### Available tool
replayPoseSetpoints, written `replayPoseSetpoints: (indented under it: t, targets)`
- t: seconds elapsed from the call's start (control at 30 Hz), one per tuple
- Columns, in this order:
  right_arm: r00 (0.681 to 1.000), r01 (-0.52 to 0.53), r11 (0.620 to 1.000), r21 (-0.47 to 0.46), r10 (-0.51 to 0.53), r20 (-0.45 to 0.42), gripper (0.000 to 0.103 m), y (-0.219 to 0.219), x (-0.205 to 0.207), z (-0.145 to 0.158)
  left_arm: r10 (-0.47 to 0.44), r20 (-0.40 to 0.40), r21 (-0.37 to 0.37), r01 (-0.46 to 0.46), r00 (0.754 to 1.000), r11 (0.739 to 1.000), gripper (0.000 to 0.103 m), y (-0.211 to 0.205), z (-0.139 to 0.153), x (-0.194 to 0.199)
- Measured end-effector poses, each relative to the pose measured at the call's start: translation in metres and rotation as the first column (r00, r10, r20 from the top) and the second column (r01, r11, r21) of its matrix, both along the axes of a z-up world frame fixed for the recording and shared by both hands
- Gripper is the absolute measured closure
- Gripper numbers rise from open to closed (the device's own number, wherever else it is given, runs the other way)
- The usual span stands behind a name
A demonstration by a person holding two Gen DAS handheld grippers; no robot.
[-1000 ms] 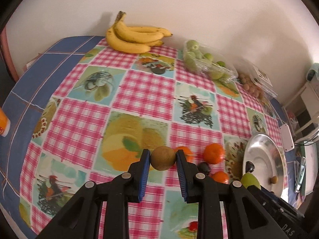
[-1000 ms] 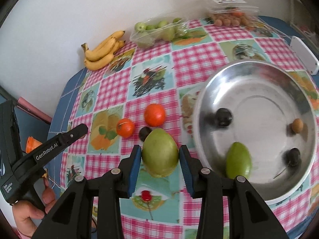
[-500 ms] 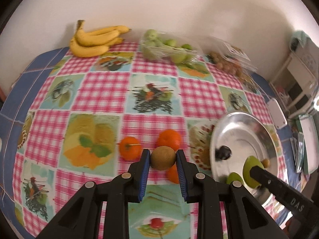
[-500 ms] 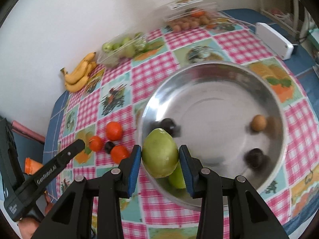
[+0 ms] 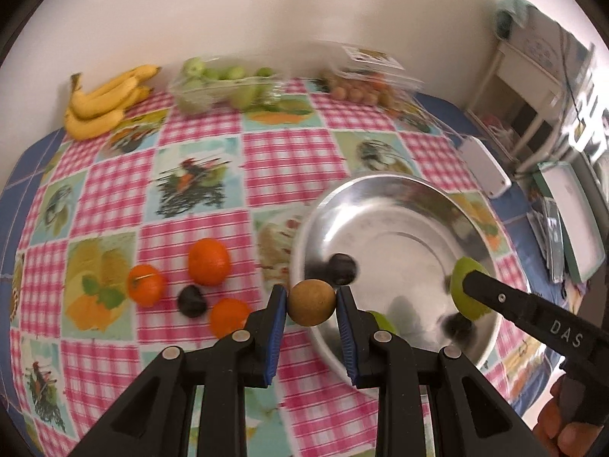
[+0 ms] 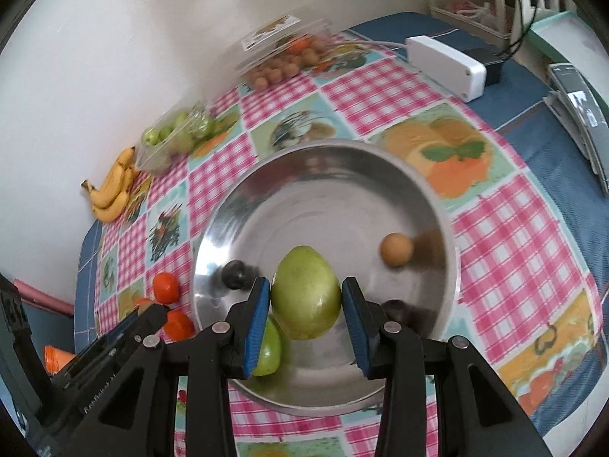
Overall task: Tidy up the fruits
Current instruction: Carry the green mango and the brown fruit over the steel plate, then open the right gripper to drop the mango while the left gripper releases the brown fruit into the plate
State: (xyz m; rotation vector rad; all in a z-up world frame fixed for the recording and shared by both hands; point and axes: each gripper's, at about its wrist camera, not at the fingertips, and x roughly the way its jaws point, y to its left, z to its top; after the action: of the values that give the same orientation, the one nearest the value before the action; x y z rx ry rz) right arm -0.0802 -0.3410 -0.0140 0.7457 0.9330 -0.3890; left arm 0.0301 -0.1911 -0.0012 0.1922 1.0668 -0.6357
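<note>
Grippers both gripped fruit: left gripper (image 5: 311, 304) w/ small round brown fruit (image 5: 311, 302), right gripper (image 6: 306, 306) w/ large green pear-shaped fruit (image 6: 305, 293) over round steel bowl (image 6: 426, 194).

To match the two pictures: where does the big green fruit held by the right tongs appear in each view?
Left wrist view: the big green fruit is at the right, over the metal bowl, partly behind a black finger.
Right wrist view: centre, between blue pads.
Shared landmark: the bananas by the wall.

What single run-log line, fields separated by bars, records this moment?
left tool: shut on brown fruit at bowl edge | right tool: shut on green fruit over steel bowl | on cloth: three oranges, one dark fruit
</note>
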Motion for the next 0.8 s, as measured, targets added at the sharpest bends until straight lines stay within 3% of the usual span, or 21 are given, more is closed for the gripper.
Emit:
replayPoseSetpoints:
  t: [0.23, 0.8]
  targets:
    - [1.000, 0.020, 1.000, 0.005, -0.020, 0.007, 0.062, -0.010, -0.005, -0.001, -0.055, -0.003, 0.027, 0.055, 0.999, 0.998, 0.074, -0.022, -0.011, -0.009]
    - [0.997, -0.019, 0.999, 0.032, 0.021, -0.080, 0.062, -0.005, 0.011, -0.025, -0.051, -0.039, 0.071, 0.054, 0.998, 0.996, 0.074, -0.029, -0.037, -0.006]
